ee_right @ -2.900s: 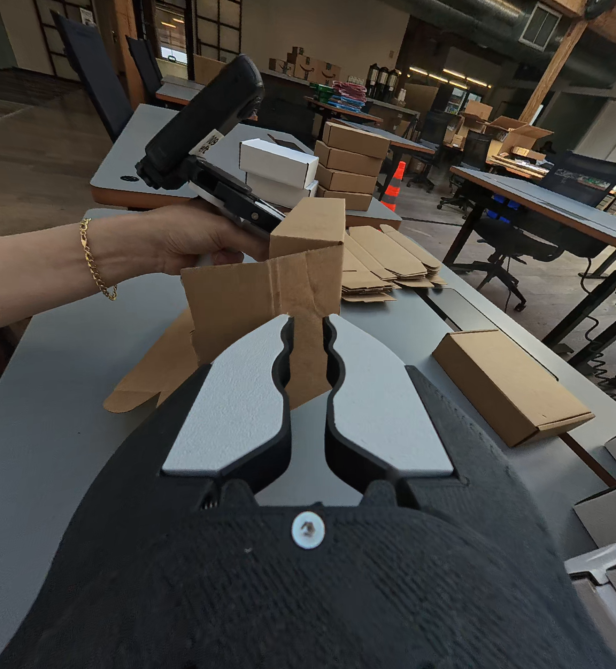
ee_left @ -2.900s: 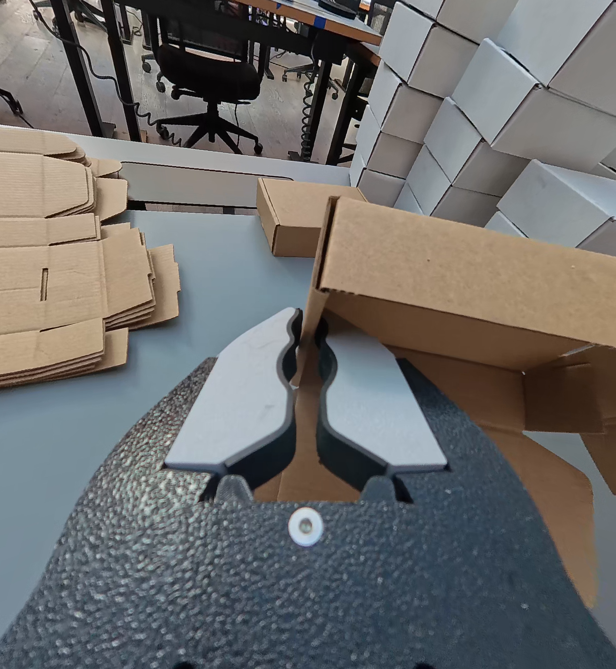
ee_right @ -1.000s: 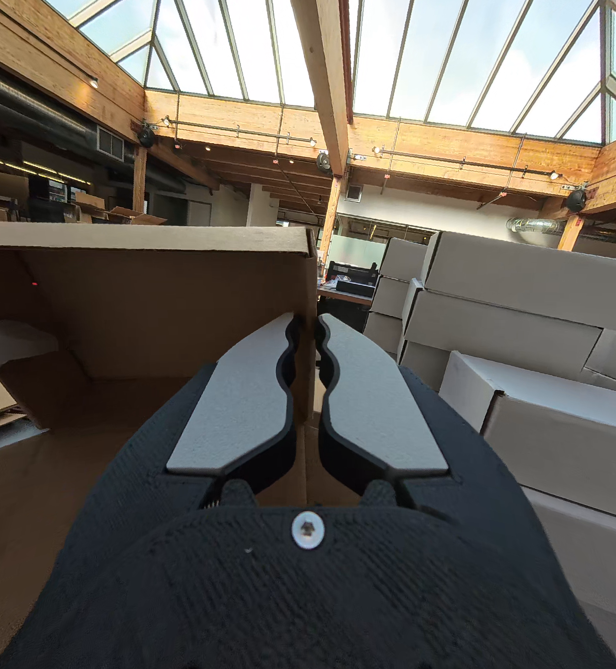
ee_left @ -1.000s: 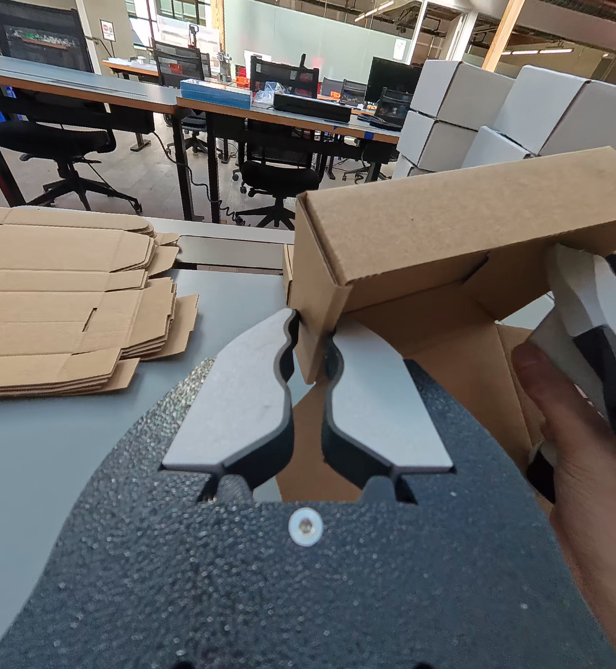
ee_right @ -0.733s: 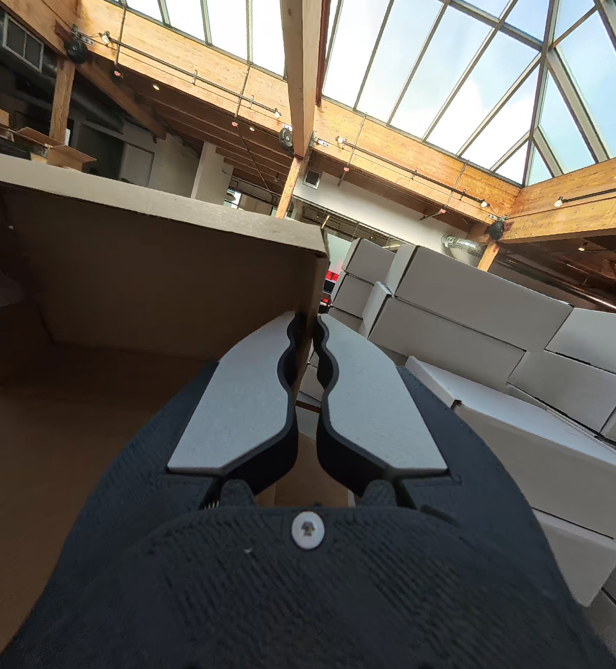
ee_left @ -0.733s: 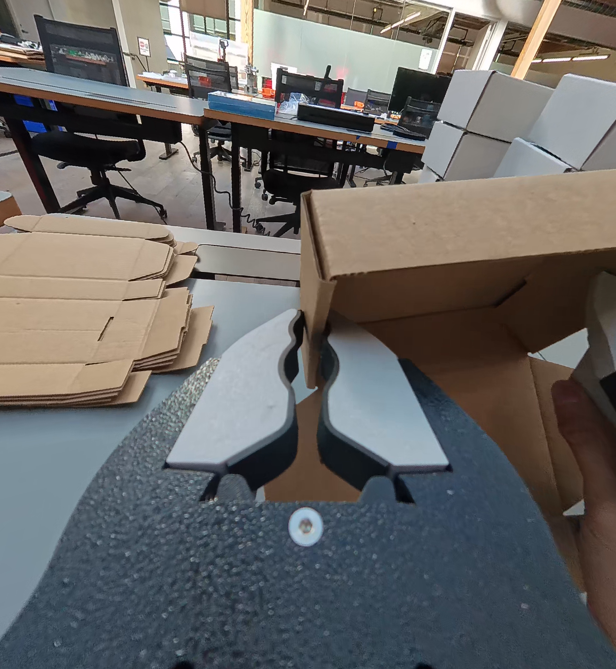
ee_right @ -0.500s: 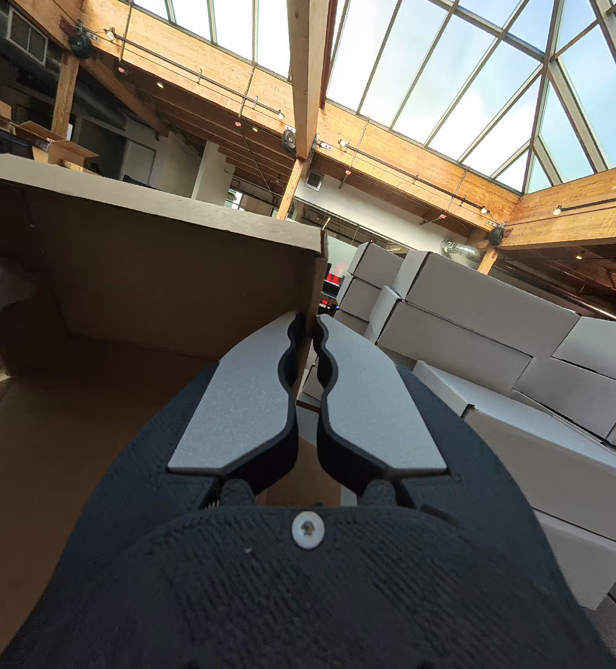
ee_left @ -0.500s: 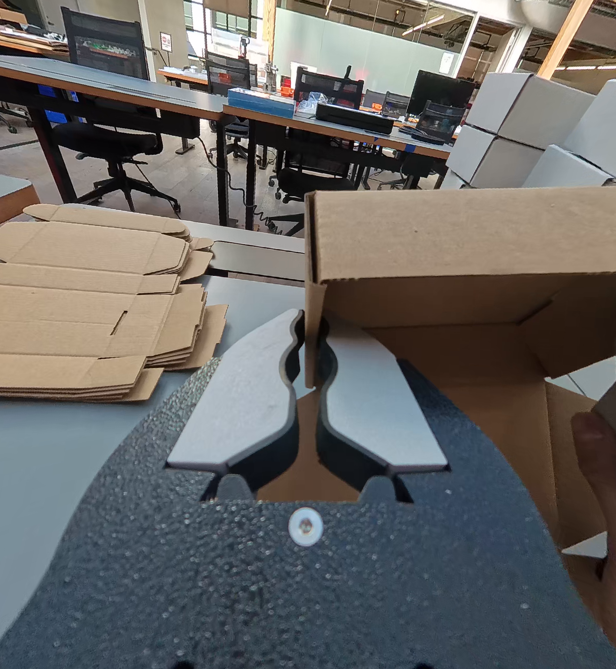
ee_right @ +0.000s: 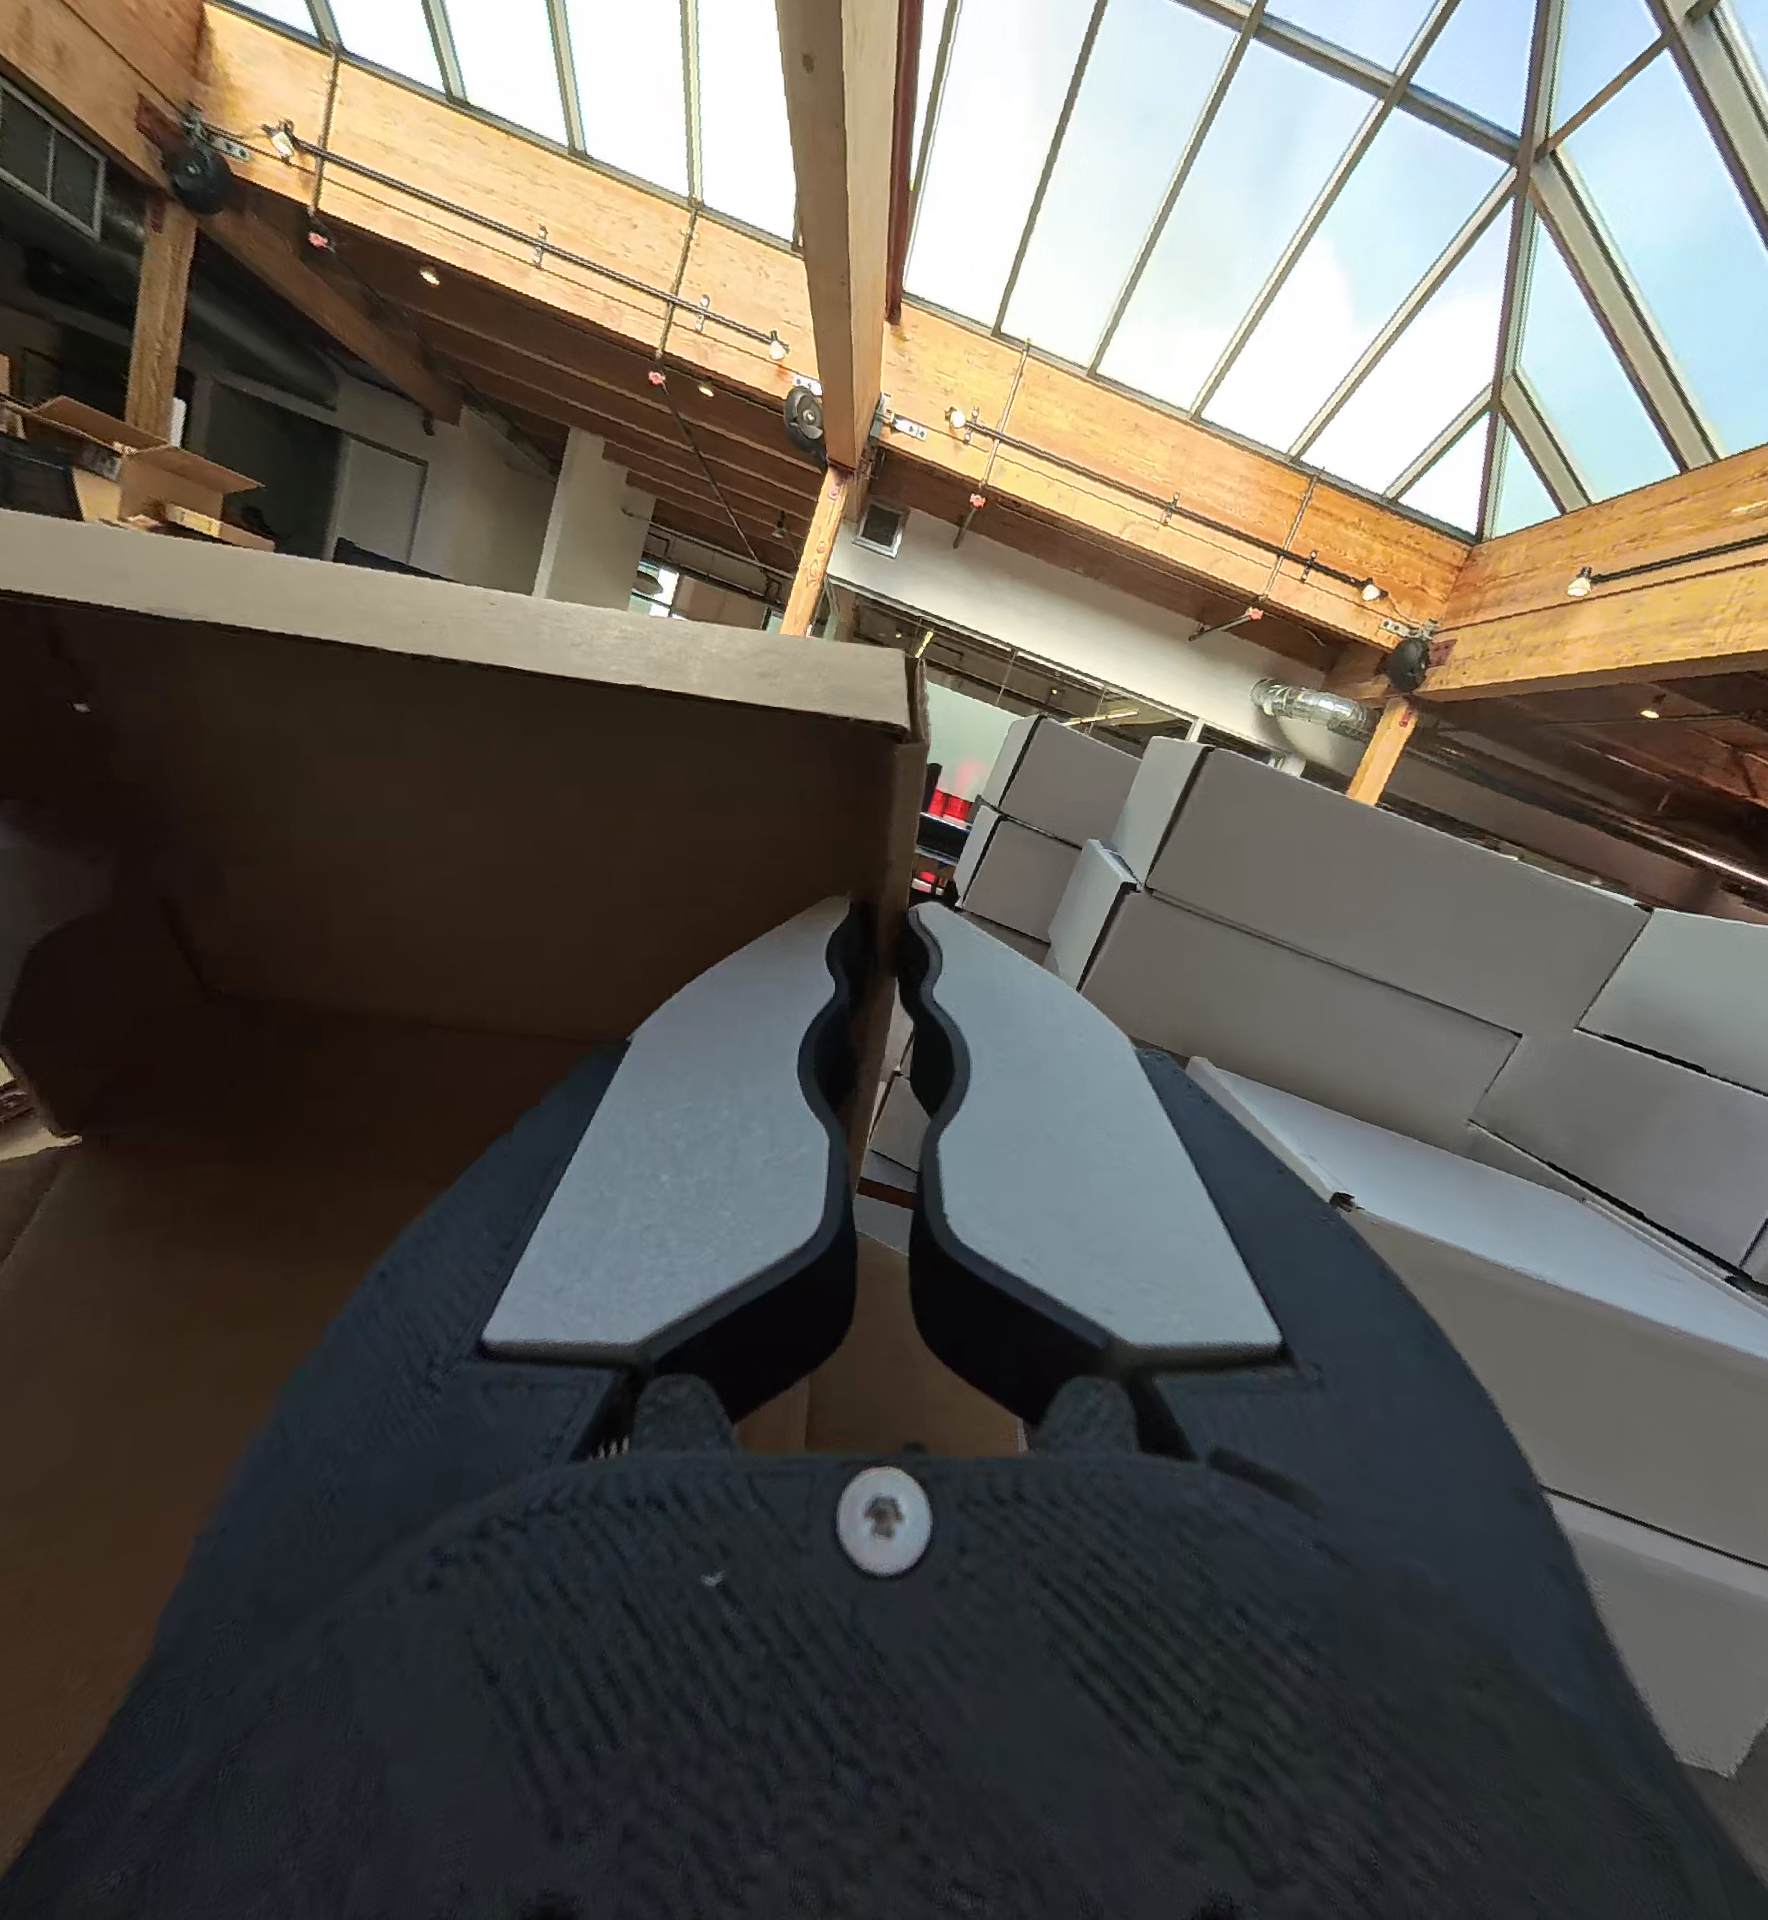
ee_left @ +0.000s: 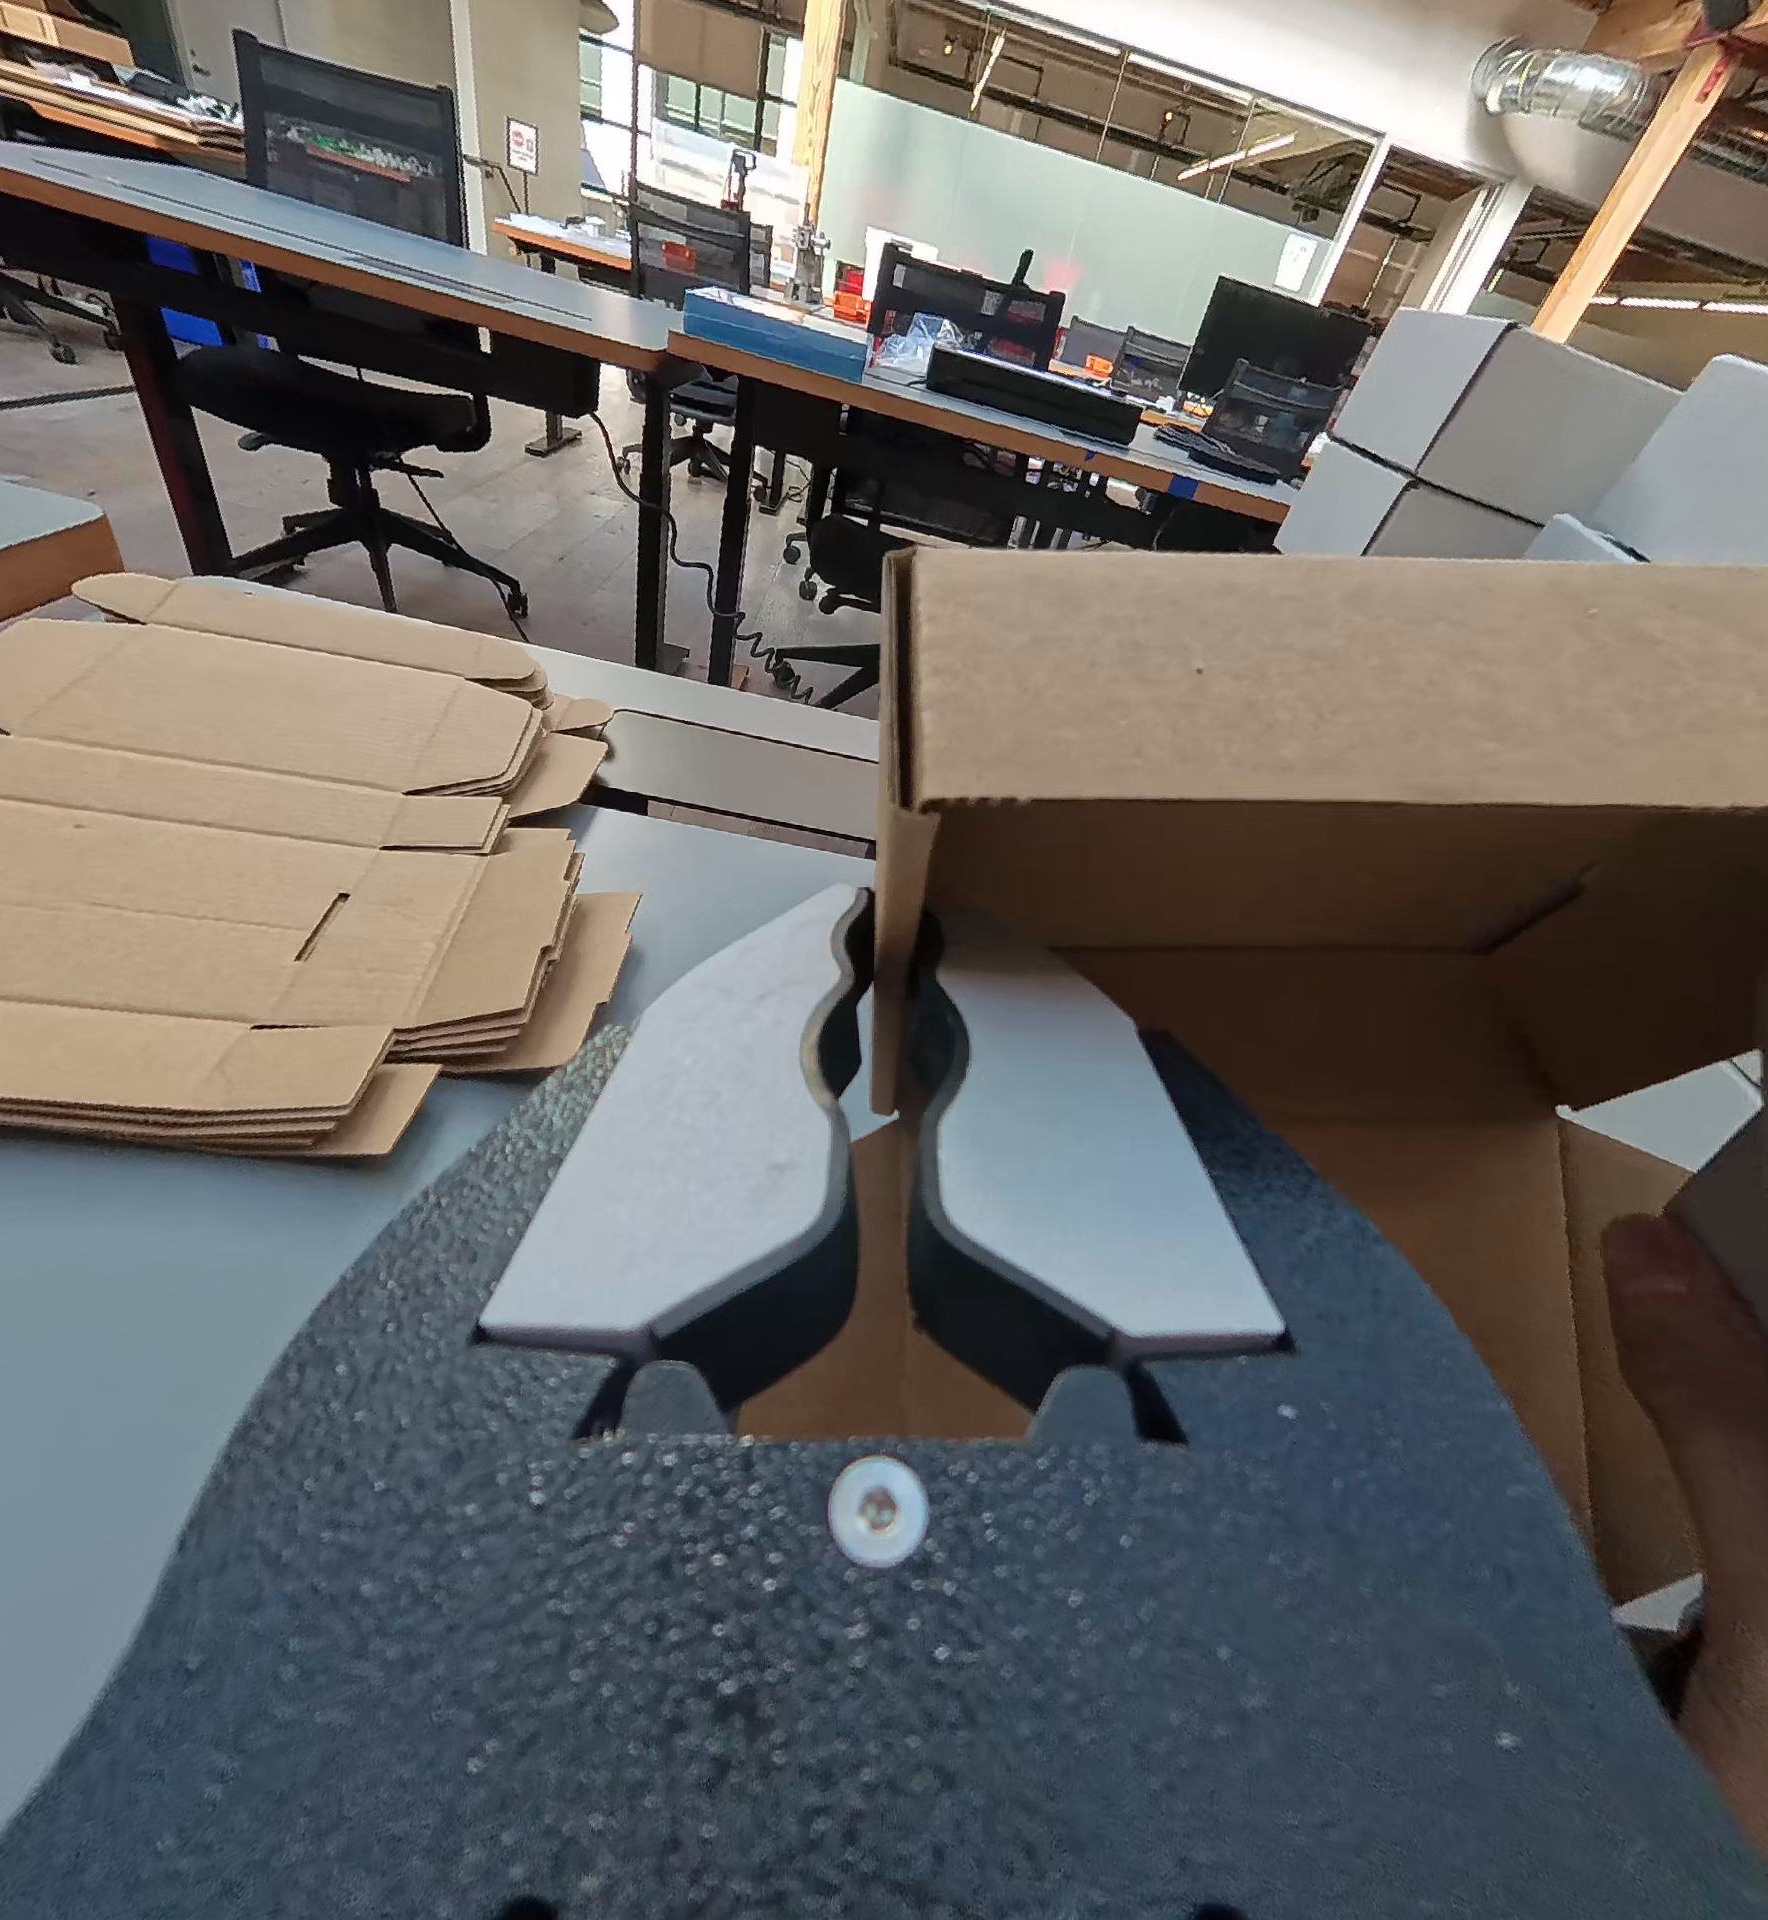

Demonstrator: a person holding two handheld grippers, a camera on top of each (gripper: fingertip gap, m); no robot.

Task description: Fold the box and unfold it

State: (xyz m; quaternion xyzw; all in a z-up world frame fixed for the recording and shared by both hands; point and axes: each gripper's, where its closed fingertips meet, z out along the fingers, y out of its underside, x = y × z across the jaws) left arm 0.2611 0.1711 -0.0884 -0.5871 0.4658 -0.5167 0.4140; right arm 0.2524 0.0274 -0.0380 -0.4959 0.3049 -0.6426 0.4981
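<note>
A brown cardboard box, half folded, is held up above the grey table. Its lid leans over the open inside. My left gripper is shut on the box's left side flap. In the right wrist view the same box fills the left half, and my right gripper is shut on its right side flap. The right gripper's pale edge and a hand show at the right edge of the left wrist view.
A stack of flat brown box blanks lies on the table to the left. Several white closed boxes are piled to the right. Desks and office chairs stand beyond the table's far edge.
The box has turned level, its lid now nearly horizontal. The right gripper has tilted up and moved out toward the right edge of the left wrist view. Both grips hold.
</note>
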